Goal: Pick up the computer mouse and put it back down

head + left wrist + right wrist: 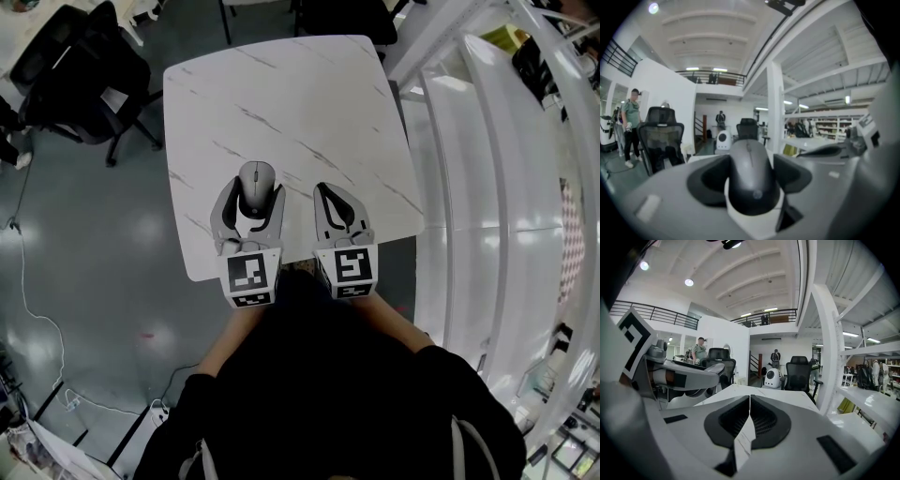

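**Over the table's near left: mouse in my left jaws**

At the near edge of the white, marble-veined table (309, 94) I hold both grippers side by side, pointing away from me, marker cubes toward my chest.

- Left gripper (255, 193): jaws spread wide and clamped on the computer mouse (256, 176). In the left gripper view the dark pads (708, 180) press on both flanks of the grey mouse (752, 173). Its rounded back faces the camera and its nose points away from me.
- Mouse position: over the near-left part of the tabletop, nose past the jaw tips. I cannot tell from the head view how far it is clear of the surface.
- Right gripper (323, 189): jaws together, ribbed pads meeting in a thin seam, nothing between them. The right gripper view (750, 413) shows only a sliver of tabletop through the gap lower down.
- Both grippers are near each other but apart. My left gripper's jaw (684, 373) shows at the left of the right gripper view.

Surroundings:
- A black office chair (84, 75) stands on the grey floor off the table's far-left corner.
- White shelving (487, 187) runs along the right side.
- A thin white cable (37, 319) trails across the floor at left.
- Across the hall, a person (632, 126) stands beside more black chairs.
- A small rounded white machine (773, 378) sits beyond the table's far end.
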Demonstrator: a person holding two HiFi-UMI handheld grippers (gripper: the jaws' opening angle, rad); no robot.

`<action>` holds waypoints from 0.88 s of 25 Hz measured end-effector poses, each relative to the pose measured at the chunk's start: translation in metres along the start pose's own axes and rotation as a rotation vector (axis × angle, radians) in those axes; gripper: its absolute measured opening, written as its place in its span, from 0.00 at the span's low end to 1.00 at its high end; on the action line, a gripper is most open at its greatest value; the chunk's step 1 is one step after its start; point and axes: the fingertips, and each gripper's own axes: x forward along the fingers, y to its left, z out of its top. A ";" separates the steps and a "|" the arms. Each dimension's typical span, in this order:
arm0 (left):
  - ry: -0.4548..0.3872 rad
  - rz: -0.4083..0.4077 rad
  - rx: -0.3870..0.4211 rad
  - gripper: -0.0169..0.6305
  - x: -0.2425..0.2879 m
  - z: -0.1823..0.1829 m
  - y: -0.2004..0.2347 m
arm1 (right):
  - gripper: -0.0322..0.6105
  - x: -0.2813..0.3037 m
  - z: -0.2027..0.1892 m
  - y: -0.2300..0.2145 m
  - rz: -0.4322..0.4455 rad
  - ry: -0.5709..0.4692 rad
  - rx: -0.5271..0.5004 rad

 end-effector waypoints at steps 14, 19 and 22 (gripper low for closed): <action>0.063 -0.019 -0.006 0.49 0.020 -0.029 0.004 | 0.08 0.004 -0.006 0.001 -0.007 0.017 0.014; 0.164 -0.058 0.026 0.49 0.038 -0.073 -0.002 | 0.08 0.010 -0.011 0.000 -0.014 0.031 0.018; 0.218 -0.086 0.011 0.49 0.044 -0.097 -0.009 | 0.08 0.012 -0.016 -0.002 -0.015 0.047 0.019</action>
